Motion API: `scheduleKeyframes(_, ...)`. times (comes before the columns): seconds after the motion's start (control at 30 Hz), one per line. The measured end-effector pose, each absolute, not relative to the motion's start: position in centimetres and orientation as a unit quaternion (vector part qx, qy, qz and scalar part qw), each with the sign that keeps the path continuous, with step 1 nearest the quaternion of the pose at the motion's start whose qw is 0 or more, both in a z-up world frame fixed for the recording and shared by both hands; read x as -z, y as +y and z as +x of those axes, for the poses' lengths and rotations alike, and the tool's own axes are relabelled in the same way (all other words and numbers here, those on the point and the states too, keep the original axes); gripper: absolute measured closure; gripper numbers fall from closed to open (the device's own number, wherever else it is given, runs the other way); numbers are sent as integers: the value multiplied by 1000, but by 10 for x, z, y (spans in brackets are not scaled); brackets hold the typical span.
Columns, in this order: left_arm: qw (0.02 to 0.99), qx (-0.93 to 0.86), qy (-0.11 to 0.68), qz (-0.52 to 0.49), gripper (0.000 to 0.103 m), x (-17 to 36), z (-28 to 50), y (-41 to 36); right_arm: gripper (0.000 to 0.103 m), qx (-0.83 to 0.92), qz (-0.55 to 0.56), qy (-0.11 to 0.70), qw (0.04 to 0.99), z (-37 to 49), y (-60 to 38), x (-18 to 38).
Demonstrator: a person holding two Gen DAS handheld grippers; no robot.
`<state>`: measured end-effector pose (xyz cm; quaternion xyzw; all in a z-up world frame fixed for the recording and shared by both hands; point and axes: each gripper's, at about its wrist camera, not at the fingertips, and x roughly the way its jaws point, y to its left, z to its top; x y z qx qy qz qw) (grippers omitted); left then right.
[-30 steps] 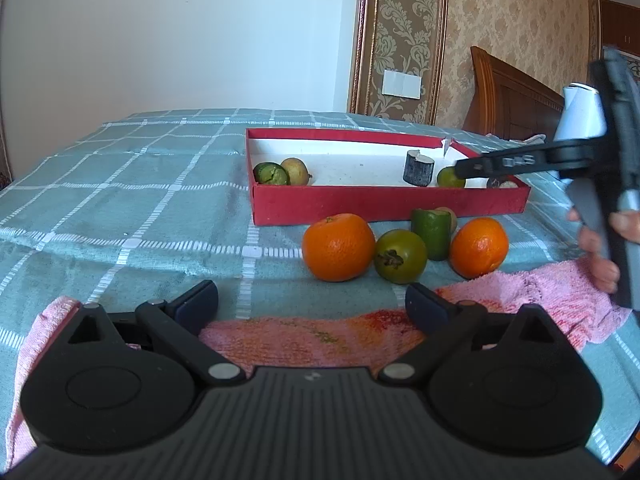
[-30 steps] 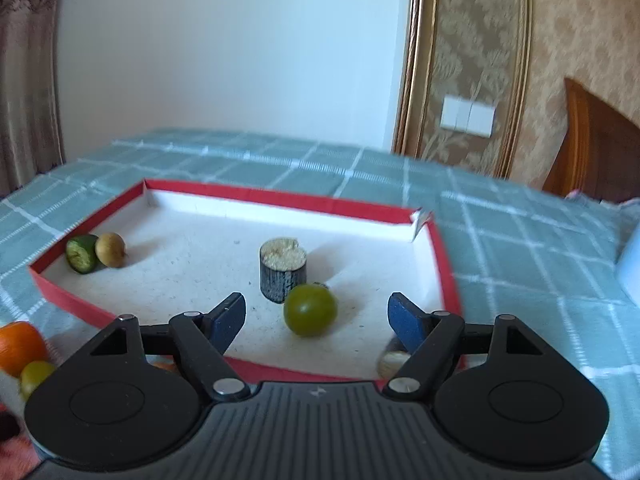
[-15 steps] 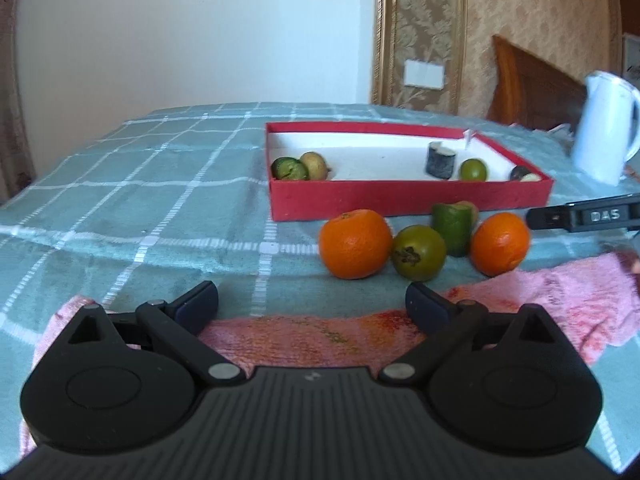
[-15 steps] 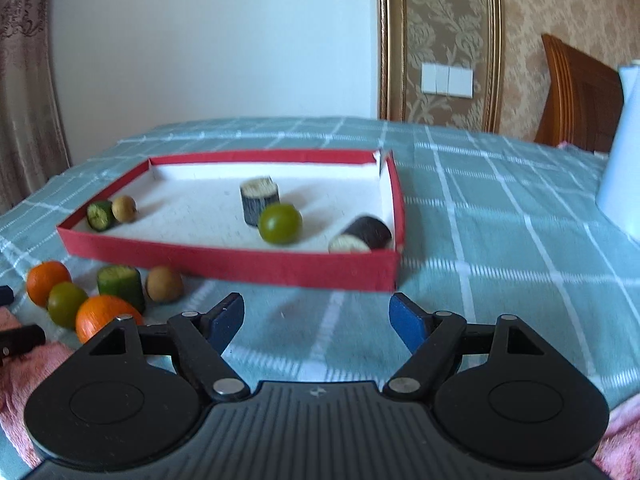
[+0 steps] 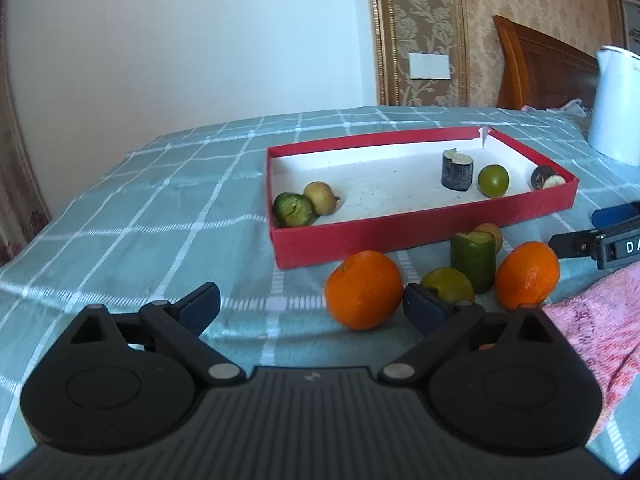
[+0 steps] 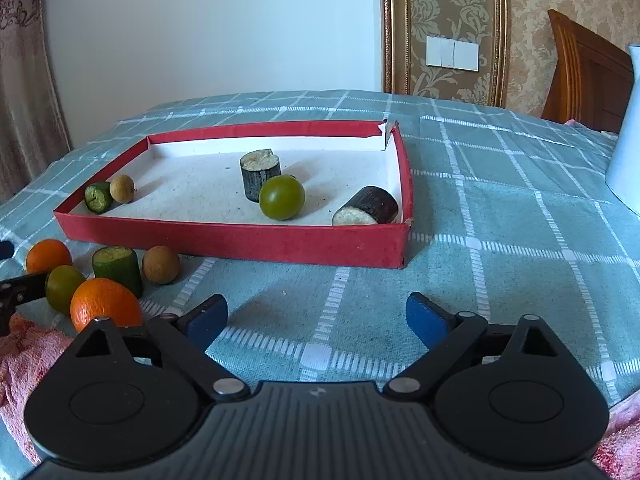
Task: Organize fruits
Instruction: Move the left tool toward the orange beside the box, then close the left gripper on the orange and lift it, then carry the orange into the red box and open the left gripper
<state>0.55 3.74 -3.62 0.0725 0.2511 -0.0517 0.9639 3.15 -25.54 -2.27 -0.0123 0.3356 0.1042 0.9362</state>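
My right gripper: angled down over checked teal cloth, jaws just widened, empty. My left gripper: jaws apart, empty, near large orange. Shallow red cardboard tray: two dark cylinders, round green fruit, green chunk, brown fruit.

- Your left gripper: matte black housing, ribbed centre panel, two round side discs with triangular cutouts above them.
- Silver screw heads at the linkage pivots; dark blue pads on the fingers.
- Your right gripper: same black build, brighter blue pads.
- Seen from the left wrist, its arm carries a white-lettered label, "D" readable.
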Motion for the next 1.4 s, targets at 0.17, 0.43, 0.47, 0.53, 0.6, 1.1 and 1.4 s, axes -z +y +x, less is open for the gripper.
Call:
scheduleKeyframes(0.17, 964, 76, 237, 95, 22, 38, 7, 31, 5, -103, -16, 336, 936, 31, -254, 23)
scheduleKeyframes(0.43, 962, 98, 235, 98, 39, 39, 7, 25, 5, -103, -18, 337, 936, 32, -253, 23)
scheduleKeyframes(0.47, 962, 101, 236, 94, 41, 39, 8, 26, 5, -103, -19, 337, 936, 32, -253, 23)
scheduleKeyframes(0.53, 961, 110, 238, 88, 46, 39, 8, 27, 5, -103, -19, 337, 936, 32, -253, 24)
scheduleKeyframes(0.6, 960, 123, 239, 82, 59, 39, 8, 27, 4, -103, -20, 337, 935, 32, -253, 24)
scheduleKeyframes(1.1, 962, 121, 233, 69, 64, 33, 1, 28, 4, -103, -21, 338, 935, 32, -254, 25)
scheduleKeyframes(1.4, 967, 134, 211, 51, 64, 4, 16, 27, 4, -103, -23, 338, 935, 32, -253, 25)
